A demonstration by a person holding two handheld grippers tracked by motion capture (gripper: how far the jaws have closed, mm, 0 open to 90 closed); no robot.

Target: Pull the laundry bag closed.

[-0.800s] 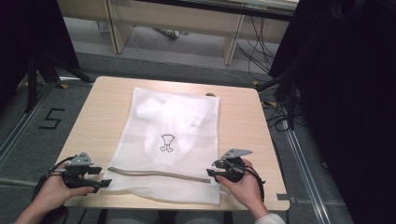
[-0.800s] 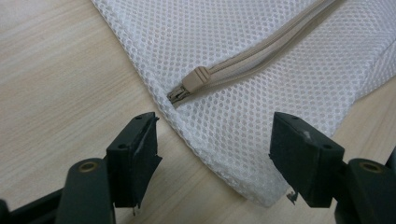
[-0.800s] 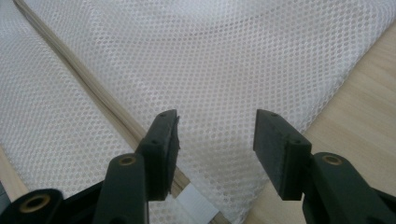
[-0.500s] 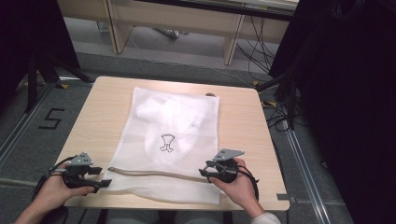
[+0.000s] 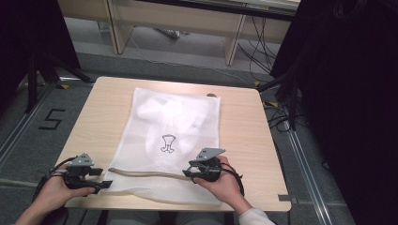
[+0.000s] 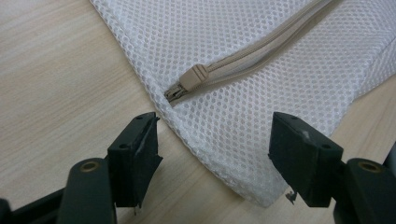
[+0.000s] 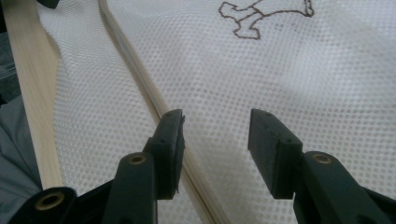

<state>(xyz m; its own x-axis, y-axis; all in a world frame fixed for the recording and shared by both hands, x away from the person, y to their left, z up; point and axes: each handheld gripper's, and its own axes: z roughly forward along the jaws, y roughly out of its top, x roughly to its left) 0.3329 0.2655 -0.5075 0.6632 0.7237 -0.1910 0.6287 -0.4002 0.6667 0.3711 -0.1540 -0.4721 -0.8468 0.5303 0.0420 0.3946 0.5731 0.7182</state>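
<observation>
A white mesh laundry bag (image 5: 173, 136) lies flat on the wooden table (image 5: 244, 136), with a pale garment inside and a small dark emblem (image 5: 167, 144) on top. Its beige zipper (image 5: 145, 174) runs along the near side. The zipper pull (image 6: 198, 74) sits at the zipper's left end, near the bag's corner. My left gripper (image 5: 104, 179) rests open just off that corner, which lies between its jaws (image 6: 215, 130) untouched. My right gripper (image 5: 188, 172) is open over the mesh at the zipper's right end, its left jaw above the zipper band (image 7: 135, 70), nothing pinched (image 7: 217, 119).
Bare tabletop flanks the bag on both sides, and the near table edge (image 5: 178, 206) runs just behind my hands. Beyond the far edge are desk legs and cables on the floor. A tape mark "5" (image 5: 52, 119) lies on the floor at left.
My right gripper has slid left from the table's right side onto the bag, to the zipper's right end. The left gripper and the bag have stayed put.
</observation>
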